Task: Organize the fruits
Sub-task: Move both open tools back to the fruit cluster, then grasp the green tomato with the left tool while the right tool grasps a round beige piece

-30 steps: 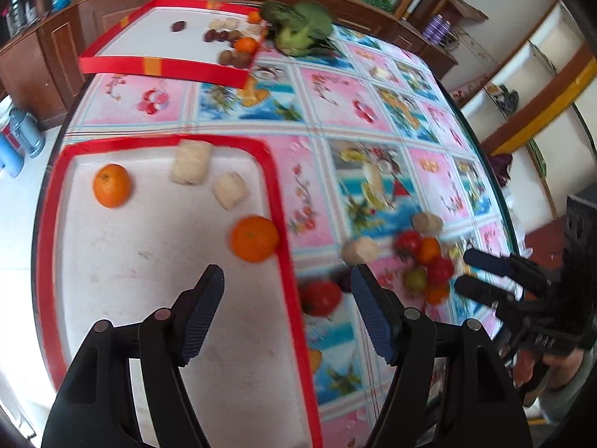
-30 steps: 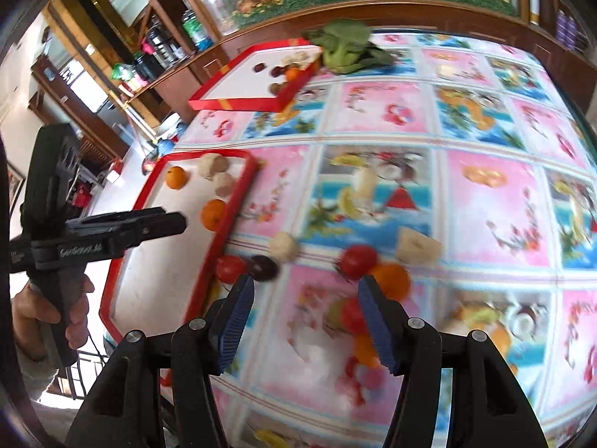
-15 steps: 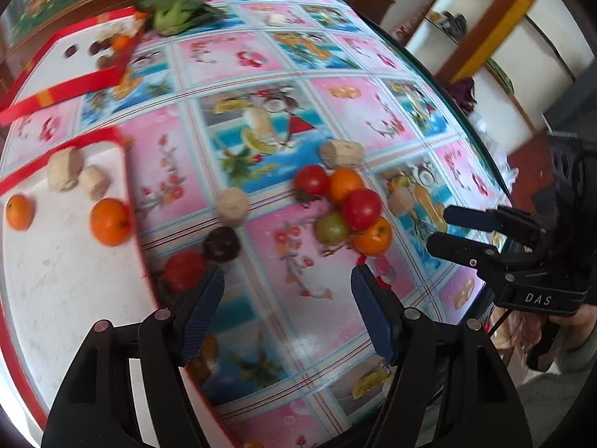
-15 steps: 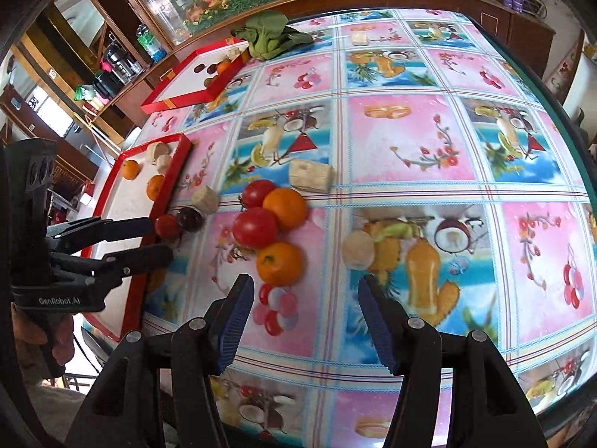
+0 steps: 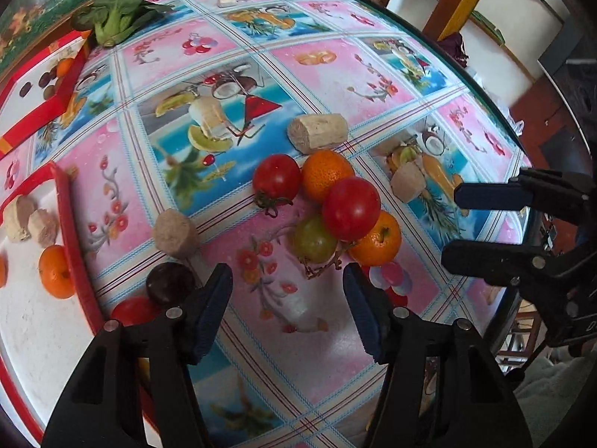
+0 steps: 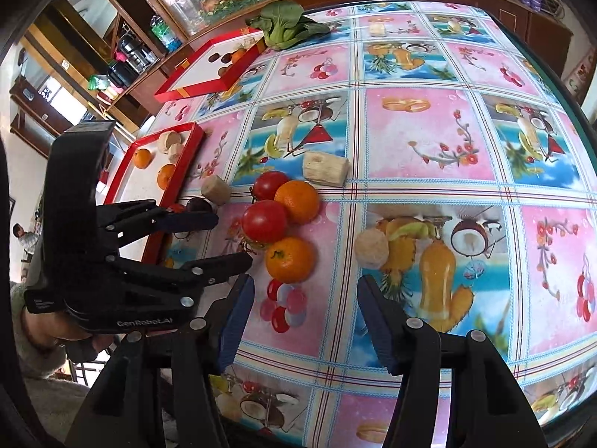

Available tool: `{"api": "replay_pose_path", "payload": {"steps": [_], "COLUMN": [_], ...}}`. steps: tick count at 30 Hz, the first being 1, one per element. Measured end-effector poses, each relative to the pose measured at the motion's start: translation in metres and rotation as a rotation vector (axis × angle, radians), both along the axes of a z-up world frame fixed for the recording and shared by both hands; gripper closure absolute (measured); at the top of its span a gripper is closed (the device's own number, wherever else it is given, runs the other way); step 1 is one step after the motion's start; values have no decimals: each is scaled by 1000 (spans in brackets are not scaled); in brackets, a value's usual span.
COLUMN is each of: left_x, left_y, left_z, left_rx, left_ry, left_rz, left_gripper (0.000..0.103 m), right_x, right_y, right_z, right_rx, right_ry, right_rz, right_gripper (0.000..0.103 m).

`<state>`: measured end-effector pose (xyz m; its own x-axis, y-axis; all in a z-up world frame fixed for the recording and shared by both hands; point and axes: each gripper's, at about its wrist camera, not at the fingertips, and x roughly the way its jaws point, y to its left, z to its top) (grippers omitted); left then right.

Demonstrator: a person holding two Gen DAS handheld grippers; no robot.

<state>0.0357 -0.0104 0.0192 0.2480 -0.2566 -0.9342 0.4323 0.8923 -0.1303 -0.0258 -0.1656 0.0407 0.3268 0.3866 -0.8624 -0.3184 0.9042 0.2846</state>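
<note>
Left wrist view: left gripper (image 5: 287, 298) nearest, fingers apart and closing, nothing between them, only patterned tablecloth (image 5: 328, 336); just beyond, clustered and touching, green tomato (image 5: 313, 240), red tomato (image 5: 350, 209), two oranges (image 5: 377, 240) and second red tomato (image 5: 276, 179), with dark plum (image 5: 169, 287) near left fingertip and red tray (image 5: 71, 224) at left holding an orange and pale chunks. Right wrist view: right gripper (image 6: 306, 310) fingers apart, empty, over cloth near same cluster; far off, second red tray (image 6: 209, 86) and leafy greens (image 6: 285, 26).
</note>
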Motion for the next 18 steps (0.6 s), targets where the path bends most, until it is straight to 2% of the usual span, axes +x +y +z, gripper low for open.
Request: {"api": "replay_pose_path", "payload": {"steps": [3, 5, 9, 12, 16, 18], "left_x": [1, 2, 8, 11, 12, 11], "left_y": [-6, -9, -12, -18, -25, -24], "left_z": [-3, -5, -5, -6, -5, -5], "left_rx": [5, 12, 6, 10, 0, -5], "left_ry": [3, -4, -25, -32, -27, -16], "left_rz": [-13, -15, -2, -8, -17, -14], "left_gripper": [46, 52, 55, 62, 80, 80], "right_x": [4, 8, 16, 24, 36, 40], "right_y": [-7, -14, -22, -19, -8, -3], "right_z": [-4, -7, -14, -19, -25, -30], "right_rx": [-13, -20, -20, -36, -76, -115], "right_ry": [6, 17, 41, 41, 31, 36], "right_rz": [-31, -57, -85, -90, -75, -66], "right_gripper": [45, 50, 57, 58, 59, 64]}}
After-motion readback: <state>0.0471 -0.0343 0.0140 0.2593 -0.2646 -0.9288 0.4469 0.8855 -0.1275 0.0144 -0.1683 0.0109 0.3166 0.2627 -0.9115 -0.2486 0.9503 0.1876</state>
